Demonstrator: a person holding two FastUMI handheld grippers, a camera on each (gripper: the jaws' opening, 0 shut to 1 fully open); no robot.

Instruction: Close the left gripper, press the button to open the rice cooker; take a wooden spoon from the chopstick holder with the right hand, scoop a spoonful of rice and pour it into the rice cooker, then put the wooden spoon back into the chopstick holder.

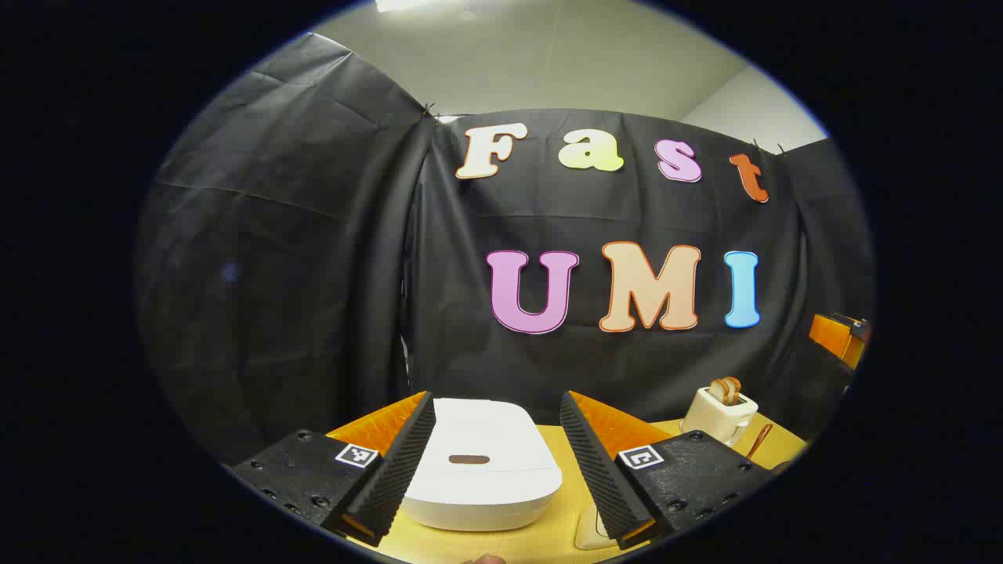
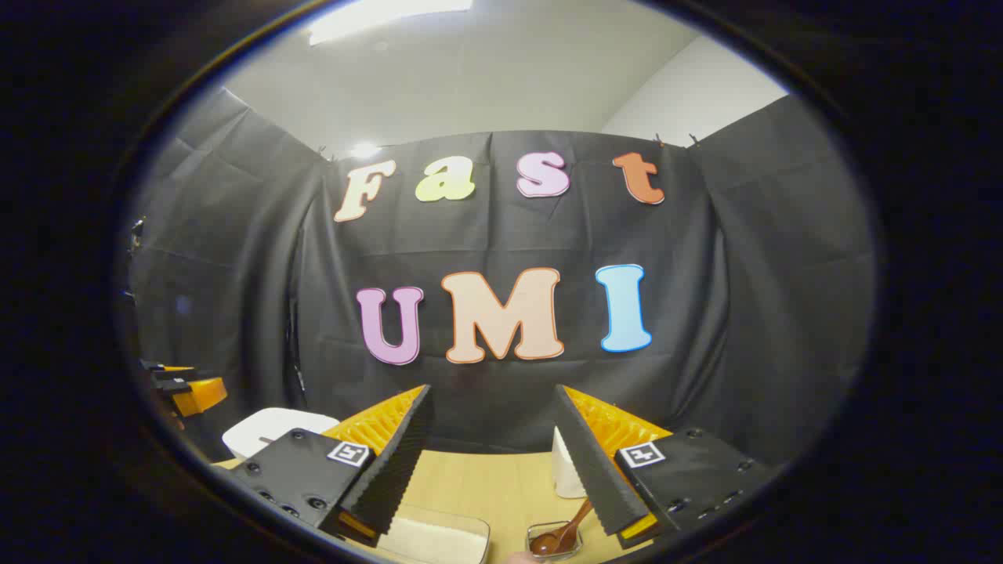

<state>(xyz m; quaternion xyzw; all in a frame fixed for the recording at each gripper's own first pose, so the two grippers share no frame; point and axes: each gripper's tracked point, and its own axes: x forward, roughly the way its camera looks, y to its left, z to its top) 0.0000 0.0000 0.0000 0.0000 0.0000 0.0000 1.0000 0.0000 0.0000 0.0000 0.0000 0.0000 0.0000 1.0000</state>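
While both grippers hang above the counter (image 1: pixel 548 540), neither holds anything. Left gripper (image 1: pixel 497 462) — jaws wide, the white rice cooker (image 1: pixel 482 470) sits between and beyond them, lid down, dark button (image 1: pixel 468 459) on top. Far right in the left gripper view: a toaster (image 1: pixel 719 415) with bread slices, just right of it a wooden spoon handle (image 1: pixel 758 442). Right gripper (image 2: pixel 497 462) — jaws wide too; near its right finger a wooden spoon (image 2: pixel 560 535) rests in a small clear holder (image 2: pixel 555 540), a clear tray of rice (image 2: pixel 439 540) to the left of that.
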